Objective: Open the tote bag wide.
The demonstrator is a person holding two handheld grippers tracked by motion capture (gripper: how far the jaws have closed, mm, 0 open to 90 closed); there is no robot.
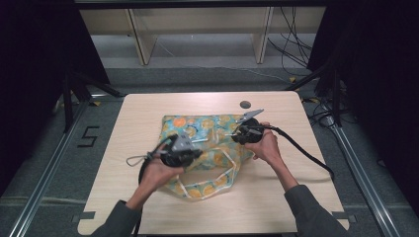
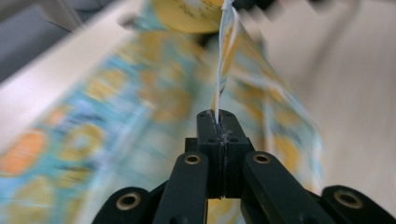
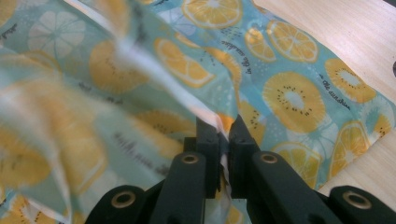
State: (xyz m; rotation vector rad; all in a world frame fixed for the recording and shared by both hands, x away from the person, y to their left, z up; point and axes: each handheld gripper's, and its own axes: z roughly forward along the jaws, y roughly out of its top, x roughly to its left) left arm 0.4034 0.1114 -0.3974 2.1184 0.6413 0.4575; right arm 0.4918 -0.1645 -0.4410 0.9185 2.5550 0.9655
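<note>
Both claws, left (image 2: 217, 122) and right (image 3: 223, 133), pinch the turquoise citrus-print fabric bag (image 1: 207, 131) mid-worktop; a sharp tug risks slippage.

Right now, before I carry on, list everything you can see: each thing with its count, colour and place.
fabric bag: one, teal with orange and yellow citrus slices, crumpled at the table's middle.
bag handle strap: one loop, same print with white edge, lying toward the near edge.
table: one, light wood, centre of the high view.
table hole: one, dark, round, far side right of centre.
shelf frame: one, pale wood, on the floor beyond the table.
cables: several, black, floor at far right.
left gripper: one, black, shut on a strip of the bag.
right gripper: one, black, shut on the bag's fabric.
</note>
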